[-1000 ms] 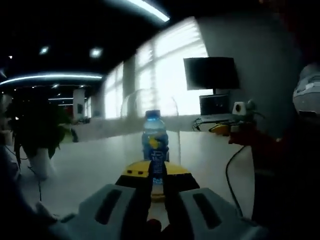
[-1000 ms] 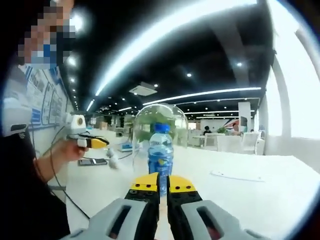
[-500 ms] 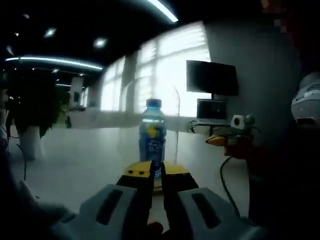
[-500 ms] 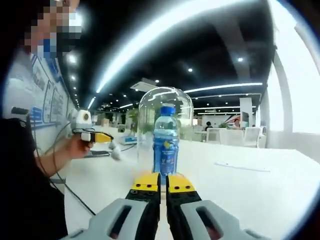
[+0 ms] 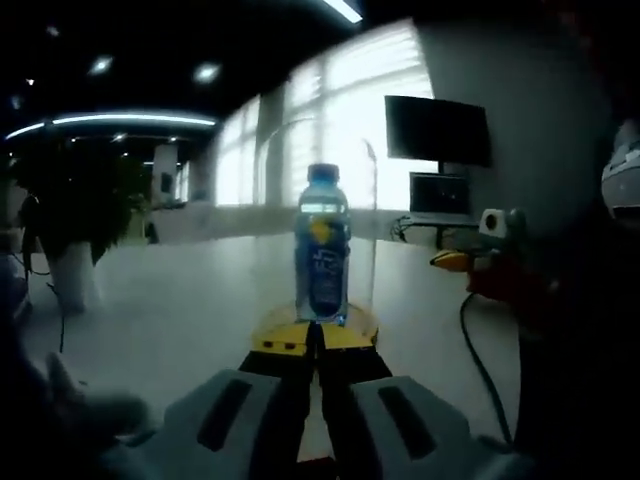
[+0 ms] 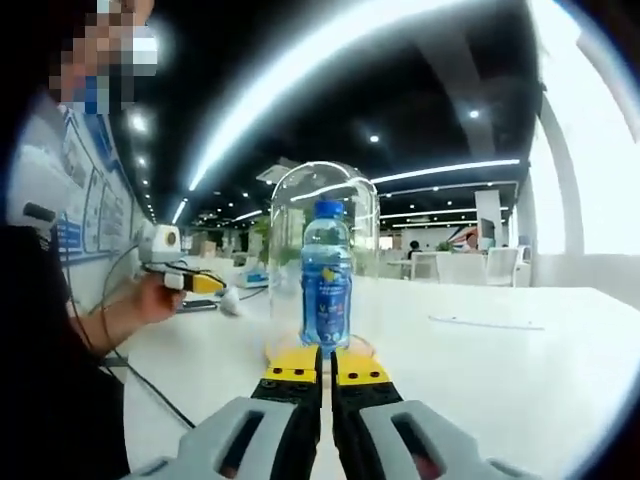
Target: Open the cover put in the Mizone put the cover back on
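The Mizone bottle [image 6: 326, 275] stands upright on the white desk [image 6: 480, 370], under the clear dome cover [image 6: 322, 190], w/ the cover's rim resting on the desk around the bottle's base. Vs. half a sec ago both views sit lower and squarer on the bottle; the bottle itself looks unmoved, so it's prob. the hands shifting, not the things. Right gripper [image 6: 326, 362] and left gripper [image 5: 316, 340] both point at the bottle from just short of it, jaws pressed together, holding nothing. Task looks finished, or grippers are just backing off; can't tell which.
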Demonstrator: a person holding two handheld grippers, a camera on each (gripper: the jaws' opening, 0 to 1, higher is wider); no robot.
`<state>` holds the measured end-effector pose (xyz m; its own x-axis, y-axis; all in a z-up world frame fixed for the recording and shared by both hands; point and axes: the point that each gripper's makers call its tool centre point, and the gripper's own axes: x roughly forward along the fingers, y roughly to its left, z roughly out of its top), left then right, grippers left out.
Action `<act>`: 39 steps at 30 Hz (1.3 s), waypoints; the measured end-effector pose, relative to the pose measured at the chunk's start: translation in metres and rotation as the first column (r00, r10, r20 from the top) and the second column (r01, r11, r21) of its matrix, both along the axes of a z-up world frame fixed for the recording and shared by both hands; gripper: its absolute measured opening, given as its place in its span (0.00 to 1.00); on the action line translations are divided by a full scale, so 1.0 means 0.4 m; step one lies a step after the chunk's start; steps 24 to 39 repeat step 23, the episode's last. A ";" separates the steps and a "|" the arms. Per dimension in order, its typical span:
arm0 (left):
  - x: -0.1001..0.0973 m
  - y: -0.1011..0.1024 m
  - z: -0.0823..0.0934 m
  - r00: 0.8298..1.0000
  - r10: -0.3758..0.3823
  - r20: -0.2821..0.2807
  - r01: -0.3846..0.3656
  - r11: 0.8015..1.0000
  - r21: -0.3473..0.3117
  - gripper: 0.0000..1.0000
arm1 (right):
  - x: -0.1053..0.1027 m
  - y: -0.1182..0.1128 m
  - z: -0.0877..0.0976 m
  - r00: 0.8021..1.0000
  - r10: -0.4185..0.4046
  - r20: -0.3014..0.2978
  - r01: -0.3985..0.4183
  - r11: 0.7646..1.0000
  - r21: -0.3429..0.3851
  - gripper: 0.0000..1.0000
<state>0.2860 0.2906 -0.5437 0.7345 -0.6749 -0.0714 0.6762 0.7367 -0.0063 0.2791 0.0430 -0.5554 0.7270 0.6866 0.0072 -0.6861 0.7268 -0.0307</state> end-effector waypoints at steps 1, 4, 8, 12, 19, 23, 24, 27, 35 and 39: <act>-0.001 0.001 0.001 1.000 0.000 0.003 0.000 1.000 0.000 0.00 | 0.000 0.000 -0.003 1.000 0.000 0.001 0.000 1.000 0.000 0.00; -0.006 -0.002 0.005 1.000 -0.014 0.019 0.014 1.000 -0.004 0.00 | 0.001 0.000 -0.017 1.000 -0.009 0.006 0.010 0.999 -0.042 0.00; -0.005 0.002 0.006 1.000 -0.008 0.022 0.008 1.000 -0.001 0.00 | -0.007 0.007 -0.016 1.000 0.004 0.023 -0.003 0.999 -0.048 0.00; -0.007 0.005 0.015 0.999 -0.012 0.036 0.013 1.000 -0.024 0.00 | -0.008 0.016 -0.032 0.999 -0.006 0.043 0.010 0.994 -0.105 0.00; -0.008 0.003 0.015 0.999 -0.019 0.031 0.020 0.999 -0.032 0.00 | -0.017 0.033 -0.044 0.999 0.017 0.037 -0.012 0.991 -0.134 0.00; -0.007 0.002 0.013 0.999 -0.019 0.028 0.020 0.999 -0.028 0.00 | -0.017 0.031 -0.046 0.999 0.012 0.035 -0.007 0.991 -0.135 0.00; -0.007 0.002 0.013 0.999 -0.019 0.028 0.020 0.999 -0.028 0.00 | -0.017 0.031 -0.046 0.999 0.012 0.035 -0.007 0.991 -0.135 0.00; -0.007 0.002 0.013 0.999 -0.019 0.028 0.020 0.999 -0.028 0.00 | -0.017 0.031 -0.046 0.999 0.012 0.035 -0.007 0.991 -0.135 0.00; -0.007 0.002 0.013 0.999 -0.019 0.028 0.020 0.999 -0.028 0.00 | -0.017 0.031 -0.046 0.999 0.012 0.035 -0.007 0.991 -0.135 0.00; -0.007 0.002 0.013 0.999 -0.019 0.028 0.020 0.999 -0.028 0.00 | -0.017 0.031 -0.046 0.999 0.012 0.035 -0.007 0.991 -0.135 0.00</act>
